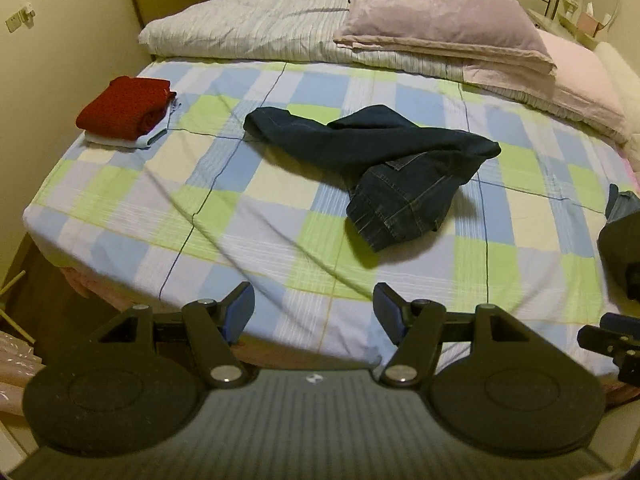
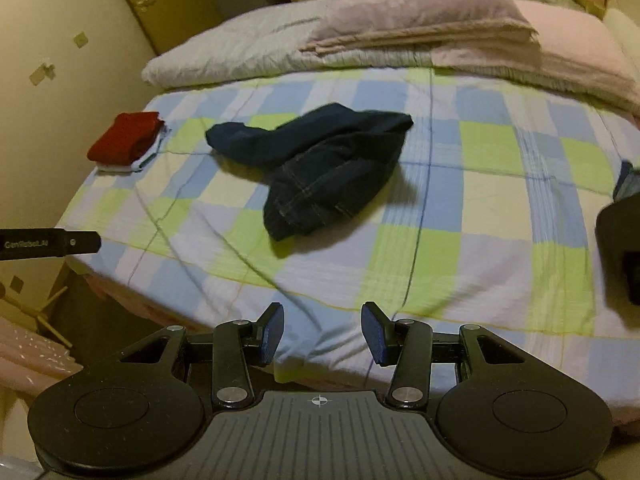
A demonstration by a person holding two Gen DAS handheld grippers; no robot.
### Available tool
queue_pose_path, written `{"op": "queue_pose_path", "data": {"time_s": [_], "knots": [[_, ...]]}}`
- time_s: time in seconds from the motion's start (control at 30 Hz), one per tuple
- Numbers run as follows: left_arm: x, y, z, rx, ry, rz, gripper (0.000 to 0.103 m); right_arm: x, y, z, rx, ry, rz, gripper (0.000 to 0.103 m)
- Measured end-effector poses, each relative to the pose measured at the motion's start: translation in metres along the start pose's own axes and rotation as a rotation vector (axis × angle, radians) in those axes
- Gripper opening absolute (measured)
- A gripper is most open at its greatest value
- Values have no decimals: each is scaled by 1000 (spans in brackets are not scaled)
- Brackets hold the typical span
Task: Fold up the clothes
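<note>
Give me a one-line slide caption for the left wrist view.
Open left gripper above a checked bedsheet; crumpled dark jeans ahead, folded red garment at far left.

Crumpled jeans [image 2: 320,168] on checked bedsheet [image 2: 480,240] — fingers [image 2: 272,332] apart.

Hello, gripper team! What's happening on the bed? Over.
Left gripper open, right gripper open, both empty. Jeans crumpled mid-bed, untouched. Nothing in the way.

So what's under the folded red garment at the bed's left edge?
The red garment sits on a folded white or pale blue piece. Only its edges show; what kind of garment it is stays hidden.
</note>
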State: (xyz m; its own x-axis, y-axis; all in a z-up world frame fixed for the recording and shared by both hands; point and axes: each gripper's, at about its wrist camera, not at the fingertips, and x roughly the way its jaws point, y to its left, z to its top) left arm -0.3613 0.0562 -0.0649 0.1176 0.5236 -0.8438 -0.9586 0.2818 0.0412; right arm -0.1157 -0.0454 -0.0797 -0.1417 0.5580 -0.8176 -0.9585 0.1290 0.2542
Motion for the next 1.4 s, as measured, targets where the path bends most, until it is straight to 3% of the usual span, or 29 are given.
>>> {"op": "queue_pose_path", "data": {"time_s": [0.4,0.57,0.73,0.87,1.03,1.13,1.27,1.4], "knots": [[-4,9,13,4,-52,9,62,13,29,13,-92,-32,8,47],[23,27,38,9,-45,-15,62,38,33,34,-76,-18,-9,47],[69,58,84,22,-30,-58,62,75,24,65,13,0,-57,47],[115,81,127,62,-5,-90,62,105,9,90,124,14,-108,47],[171,98,174,141,43,-133,62,137,-11,109,374,4,-180,47],[205,105,196,168,79,-167,62,154,-25,107,593,-6,-156,47],[244,106,217,204,119,-187,62,175,-39,89,859,-24,-103,66],[276,99,229,238,149,-211,62,195,-52,69,1061,-43,-59,66]]}}
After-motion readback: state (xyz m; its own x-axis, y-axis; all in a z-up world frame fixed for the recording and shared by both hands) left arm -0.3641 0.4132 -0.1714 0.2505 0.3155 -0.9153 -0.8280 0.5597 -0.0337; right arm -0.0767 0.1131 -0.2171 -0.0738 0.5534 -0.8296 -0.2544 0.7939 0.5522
